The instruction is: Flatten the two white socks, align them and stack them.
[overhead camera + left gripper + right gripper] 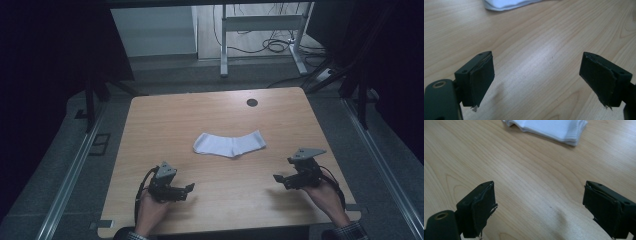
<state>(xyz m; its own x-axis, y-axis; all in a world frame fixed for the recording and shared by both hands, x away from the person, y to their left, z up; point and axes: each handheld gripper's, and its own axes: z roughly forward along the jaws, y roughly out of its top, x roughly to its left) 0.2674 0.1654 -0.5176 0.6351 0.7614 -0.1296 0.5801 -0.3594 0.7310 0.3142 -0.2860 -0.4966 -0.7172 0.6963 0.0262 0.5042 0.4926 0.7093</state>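
1. Left tongs (189, 188) sit low over the near edge of the desk (165, 120), jaws spread wide – nothing between them.
2. Right tongs (277, 178), well apart on the near right, are spread too, holding nothing.
3. Farther off, mid-desk between both – a white sock (229, 143) lies flat, untouched.

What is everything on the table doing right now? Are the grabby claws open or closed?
white sock: lying flat on the table, bent in the middle, nothing touching it.
left gripper: open, jaws wide apart, holding nothing, short of the sock.
right gripper: open, jaws wide apart, holding nothing, short of the sock.
table: wooden top, bare around the sock, a small dark round hole near its far edge.
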